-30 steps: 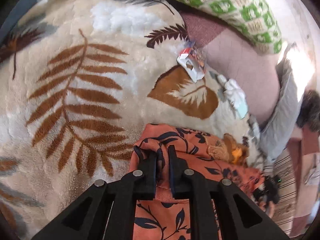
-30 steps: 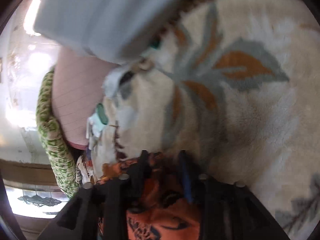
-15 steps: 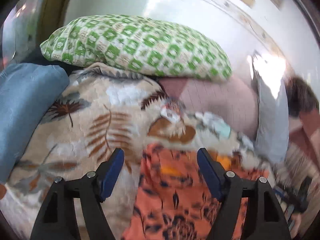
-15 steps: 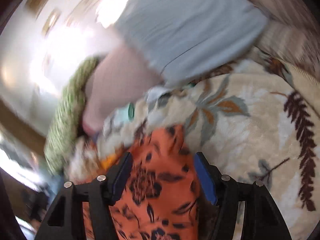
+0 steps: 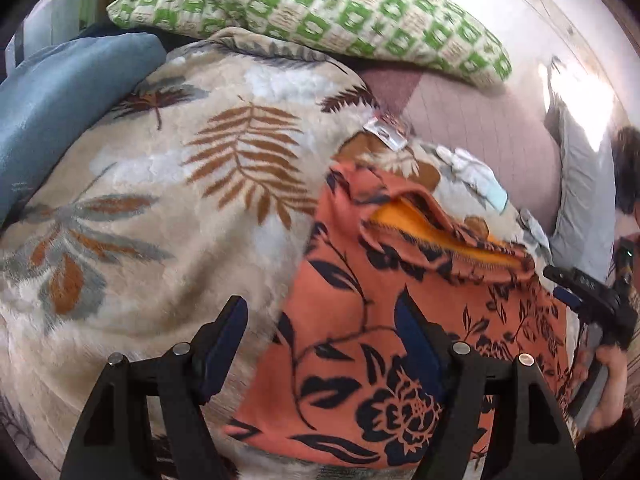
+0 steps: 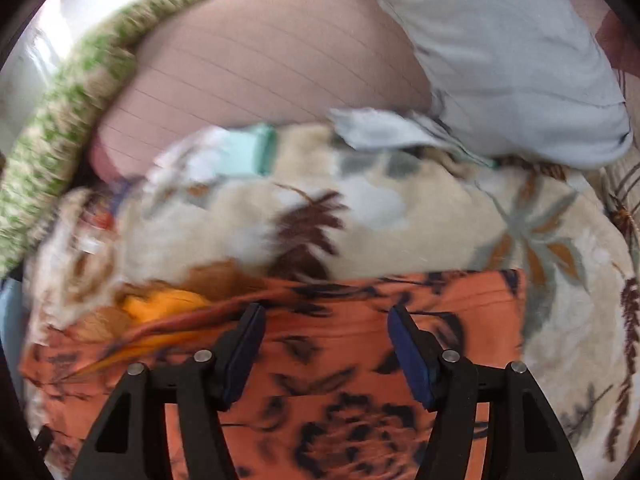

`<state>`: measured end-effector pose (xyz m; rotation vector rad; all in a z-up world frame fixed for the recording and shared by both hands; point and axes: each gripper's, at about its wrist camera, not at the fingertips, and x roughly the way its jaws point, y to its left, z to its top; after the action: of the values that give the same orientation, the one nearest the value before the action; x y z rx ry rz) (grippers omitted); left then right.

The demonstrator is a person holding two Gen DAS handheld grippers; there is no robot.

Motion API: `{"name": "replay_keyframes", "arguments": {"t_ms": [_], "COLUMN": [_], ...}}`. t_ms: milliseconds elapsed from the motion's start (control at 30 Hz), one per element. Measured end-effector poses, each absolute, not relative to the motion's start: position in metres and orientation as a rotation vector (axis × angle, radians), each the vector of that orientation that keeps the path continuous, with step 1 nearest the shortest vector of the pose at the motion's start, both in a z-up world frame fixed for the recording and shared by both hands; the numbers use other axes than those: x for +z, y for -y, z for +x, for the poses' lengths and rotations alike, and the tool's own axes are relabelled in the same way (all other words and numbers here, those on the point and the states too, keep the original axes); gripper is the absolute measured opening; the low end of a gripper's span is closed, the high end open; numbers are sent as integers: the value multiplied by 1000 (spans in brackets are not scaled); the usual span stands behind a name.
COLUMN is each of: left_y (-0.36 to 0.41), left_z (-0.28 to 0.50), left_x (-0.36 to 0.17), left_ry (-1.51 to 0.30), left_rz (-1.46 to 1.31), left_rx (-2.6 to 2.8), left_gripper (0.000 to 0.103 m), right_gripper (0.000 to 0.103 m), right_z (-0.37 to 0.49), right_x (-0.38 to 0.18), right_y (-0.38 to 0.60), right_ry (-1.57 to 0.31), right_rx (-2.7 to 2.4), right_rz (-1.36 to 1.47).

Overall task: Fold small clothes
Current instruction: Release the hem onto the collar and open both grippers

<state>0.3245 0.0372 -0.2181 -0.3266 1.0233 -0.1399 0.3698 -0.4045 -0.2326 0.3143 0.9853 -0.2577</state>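
Note:
An orange garment (image 5: 380, 304) with a dark floral print lies spread on the beige leaf-patterned blanket (image 5: 180, 208); a yellow lining (image 5: 416, 228) shows at its far opening. My left gripper (image 5: 320, 320) hangs open above the garment's left edge, with nothing between its blue pads. In the right wrist view, which is blurred, my right gripper (image 6: 326, 320) is open over the same garment (image 6: 340, 408), touching nothing. That gripper (image 5: 554, 281) also appears at the garment's right side in the left wrist view, held by a hand (image 5: 608, 380).
A green checked pillow (image 5: 320, 12) and a blue cushion (image 5: 60, 92) lie at the back and left. A pink sheet (image 5: 480, 128) and grey pillow (image 5: 580, 200) are to the right. A small packet (image 5: 386, 132) and pale small clothes (image 5: 476, 180) lie beyond the garment.
Both grippers were shut on the orange garment a second ago. They have opened, let it go and drawn back and up; the garment now lies flat on the blanket.

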Motion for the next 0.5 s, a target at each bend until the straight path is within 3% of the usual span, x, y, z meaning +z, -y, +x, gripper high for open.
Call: {"name": "replay_keyframes", "arguments": {"t_ms": [133,233,433,500], "left_y": [-43,-45,-48,-52], "left_z": [329,325,316,320], "left_x": [-221,-225,-231,-237], "left_ry": [-1057,-1106,-1153,-1174], "left_rz": [-322,-319,-268,-311], "left_rx": [-130,-155,-185,-192], "left_gripper": [76,76,76,77], "right_gripper": [67,67,67,67], "right_z": [349,349,409,434], "right_x": [-216,-235,-262,-256], "right_y": [331,272,197,199], "right_ry": [-990,-1092,-1088,-1047], "right_rx": [-25,87,28,-12], "right_rz": [264,247,65,123]}}
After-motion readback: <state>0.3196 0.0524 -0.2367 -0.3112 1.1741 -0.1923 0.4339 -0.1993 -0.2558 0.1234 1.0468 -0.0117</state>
